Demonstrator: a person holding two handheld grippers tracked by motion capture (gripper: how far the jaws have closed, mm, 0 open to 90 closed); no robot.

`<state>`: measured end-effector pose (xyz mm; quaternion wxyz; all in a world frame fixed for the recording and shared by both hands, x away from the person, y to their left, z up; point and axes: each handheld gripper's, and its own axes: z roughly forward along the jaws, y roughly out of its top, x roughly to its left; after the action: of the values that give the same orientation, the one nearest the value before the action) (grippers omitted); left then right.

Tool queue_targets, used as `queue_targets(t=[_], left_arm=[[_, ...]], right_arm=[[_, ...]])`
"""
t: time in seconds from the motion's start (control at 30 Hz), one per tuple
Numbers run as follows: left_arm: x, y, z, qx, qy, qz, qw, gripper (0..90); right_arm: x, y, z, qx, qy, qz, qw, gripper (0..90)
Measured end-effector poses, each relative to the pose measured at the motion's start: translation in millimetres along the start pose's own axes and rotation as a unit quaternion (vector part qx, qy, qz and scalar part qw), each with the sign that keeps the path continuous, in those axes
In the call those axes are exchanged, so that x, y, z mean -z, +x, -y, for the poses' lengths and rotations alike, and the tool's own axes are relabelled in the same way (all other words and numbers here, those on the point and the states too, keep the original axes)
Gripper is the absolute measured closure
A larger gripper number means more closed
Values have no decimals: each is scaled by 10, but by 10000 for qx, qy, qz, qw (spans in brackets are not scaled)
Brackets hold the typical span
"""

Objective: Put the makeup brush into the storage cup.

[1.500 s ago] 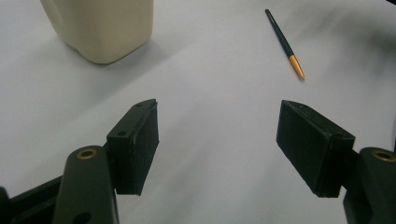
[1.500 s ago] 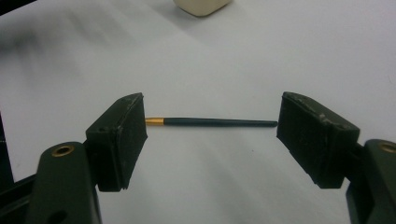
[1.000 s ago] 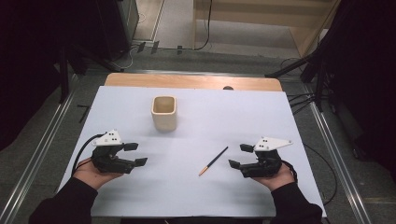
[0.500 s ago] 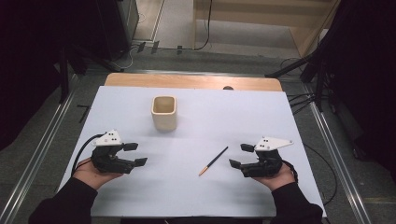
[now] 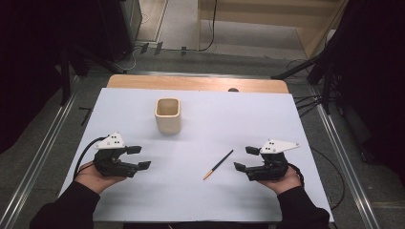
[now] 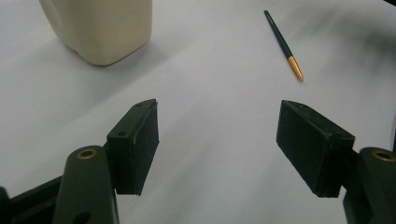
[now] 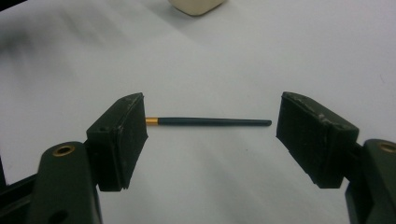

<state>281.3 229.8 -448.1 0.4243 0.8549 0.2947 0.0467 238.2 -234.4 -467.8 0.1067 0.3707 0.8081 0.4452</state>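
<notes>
The white-covered rectangular table (image 5: 286,124) carries two loose items, and both are untouched. At the far centre stands a cream, square-sided open cup (image 5: 168,115), upright, its visible interior empty; its lower body also appears at the top left of the left gripper view (image 6: 100,28).

The left black two-jaw gripper (image 5: 134,157), held in the person's left hand (image 5: 90,172) near the front left, has its jaws spread wide and grips nothing; in its own view only bare table surface lies between the pads. It sits well apart from both items.

The right black two-jaw gripper (image 5: 246,158), held in the right hand (image 5: 282,182) near the front right, is likewise spread wide and unloaded.

The smallest item, a slim dark pen with an orange-gold tip section (image 5: 218,164), lies flat on the table just beside the right gripper, between the two grippers and nearer the front than the cup. In the right gripper view the pen (image 7: 210,122) lies crosswise beyond the jaw tips, framed by the gap, its gold end near the left-hand pad. No contact is apparent.

Assessment: the work appears to be placing the pen into the cup. Nothing is accomplished yet. Outstanding: approach and closure on the pen, lift, carry to the cup, release inside. Only alignment of the right gripper looks in hand.
</notes>
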Motion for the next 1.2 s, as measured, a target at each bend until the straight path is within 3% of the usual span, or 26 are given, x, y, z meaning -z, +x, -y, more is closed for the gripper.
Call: queue_targets(t=[0.3, 0.7, 0.9, 1.2], left_arm=[[-17, -26, -17, -20, 3, 18, 10000, 305], [-66, -72, -44, -83, 77, 73, 9999, 305], [-53, -32, -32, 28, 61, 61, 10000, 305], [-60, -30, -26, 33, 94, 67, 9999, 305]], right_arm=[[-45, -11, -39, 18, -56, -67, 10000, 260], [-173, -8, -144, 277, -79, -292, 9992, 262], [-280, 14, -225, 392, -50, -362, 9986, 264], [-420, 52, -298, 463, -31, -447, 9979, 269]])
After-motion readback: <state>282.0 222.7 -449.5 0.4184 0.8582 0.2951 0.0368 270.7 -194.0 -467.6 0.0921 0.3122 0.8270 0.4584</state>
